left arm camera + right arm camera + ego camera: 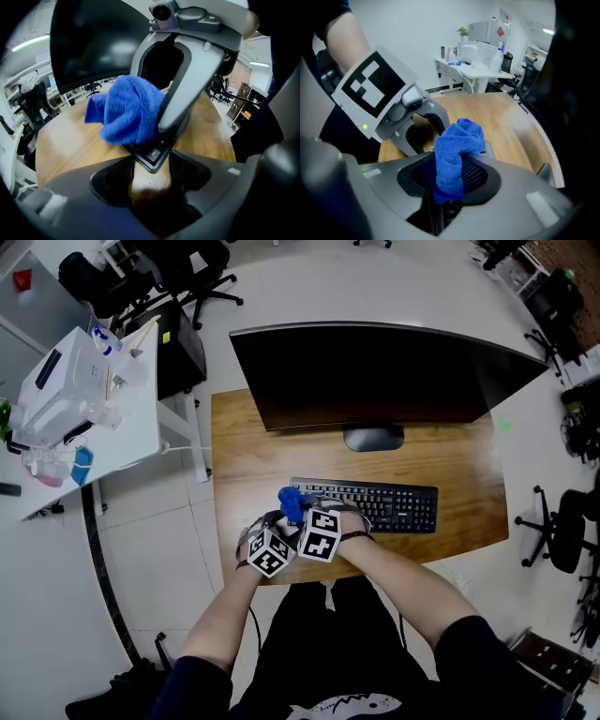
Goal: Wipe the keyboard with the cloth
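**Head view.** A wooden desk with a warm, streaked grain carries a wide black monitor with a slightly curved screen on an oval foot. In front of the foot lies a flat, black, rectangular keyboard. Its long side runs left to right across the picture, roughly in line with the desk's front edge. A crumpled blue cloth sits at the keyboard's left end. The left gripper and the right gripper are close together at that same end, each carrying a cube with black-and-white square markers.

**Left gripper view.** The keyboard's near corner, matte black with one lettered key showing, points straight in between the two dark, ribbed pads. The jaws are drawn in almost together and clamp that corner. Bare wood shows through the narrow slot behind it. Just above, the cloth looks thick and fluffy, like terry. It is bunched into a rounded lump resting on the keys, with the right gripper's smooth grey body reaching down into it.

**Right gripper view.** The jaws are pinched on the cloth. A folded strip of it rises from between the dark mesh pads and swells into a loose knot above them. The left gripper is just beside it, its marker cube turned towards the camera. The desk's wood runs away behind.
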`<state>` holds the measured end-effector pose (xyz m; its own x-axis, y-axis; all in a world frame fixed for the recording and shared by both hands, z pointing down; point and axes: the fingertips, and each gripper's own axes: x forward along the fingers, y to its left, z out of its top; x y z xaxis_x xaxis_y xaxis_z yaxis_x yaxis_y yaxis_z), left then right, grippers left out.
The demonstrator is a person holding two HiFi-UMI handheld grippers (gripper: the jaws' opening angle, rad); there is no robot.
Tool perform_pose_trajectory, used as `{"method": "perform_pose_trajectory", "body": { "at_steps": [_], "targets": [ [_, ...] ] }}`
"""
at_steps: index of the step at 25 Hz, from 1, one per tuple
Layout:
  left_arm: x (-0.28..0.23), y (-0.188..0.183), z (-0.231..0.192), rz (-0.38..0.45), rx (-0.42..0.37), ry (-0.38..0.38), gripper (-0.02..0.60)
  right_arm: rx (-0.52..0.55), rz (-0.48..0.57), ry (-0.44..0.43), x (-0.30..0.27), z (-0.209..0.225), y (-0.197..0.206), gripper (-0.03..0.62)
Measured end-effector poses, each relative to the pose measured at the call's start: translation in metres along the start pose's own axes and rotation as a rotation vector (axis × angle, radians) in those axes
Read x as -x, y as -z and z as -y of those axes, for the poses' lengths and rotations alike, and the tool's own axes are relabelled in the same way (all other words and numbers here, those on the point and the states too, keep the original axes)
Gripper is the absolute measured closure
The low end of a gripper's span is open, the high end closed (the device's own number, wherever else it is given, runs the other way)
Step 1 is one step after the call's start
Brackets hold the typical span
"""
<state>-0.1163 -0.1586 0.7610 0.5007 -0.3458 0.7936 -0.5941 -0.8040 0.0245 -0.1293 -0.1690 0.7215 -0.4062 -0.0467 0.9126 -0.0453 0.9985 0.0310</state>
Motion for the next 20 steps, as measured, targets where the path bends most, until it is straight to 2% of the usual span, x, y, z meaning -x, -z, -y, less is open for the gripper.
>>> {"method": "perform_pose_trajectory", "body": {
  "at_steps": [6, 11, 16, 20],
  "targets": [
    [0.000, -0.002, 0.001, 0.007, -0.009, 0.006, 0.333, 0.087, -0.032, -0.058, -0.016, -0.030, 0.018, 0.451],
    [0.000, 0.003, -0.002, 0.010, -0.005, 0.005, 0.333, 0.168, -0.093, -0.039, -0.005, -0.035, 0.060, 0.451],
    [0.001, 0.003, -0.001, 0.013, -0.007, 0.008, 0.334, 0.086, -0.130, 0.003, 0.017, -0.032, 0.113, 0.453],
    [0.001, 0.002, -0.002, 0.018, -0.010, 0.007, 0.335, -0.039, -0.164, 0.035, 0.037, -0.027, 0.159, 0.453]
  ]
}}
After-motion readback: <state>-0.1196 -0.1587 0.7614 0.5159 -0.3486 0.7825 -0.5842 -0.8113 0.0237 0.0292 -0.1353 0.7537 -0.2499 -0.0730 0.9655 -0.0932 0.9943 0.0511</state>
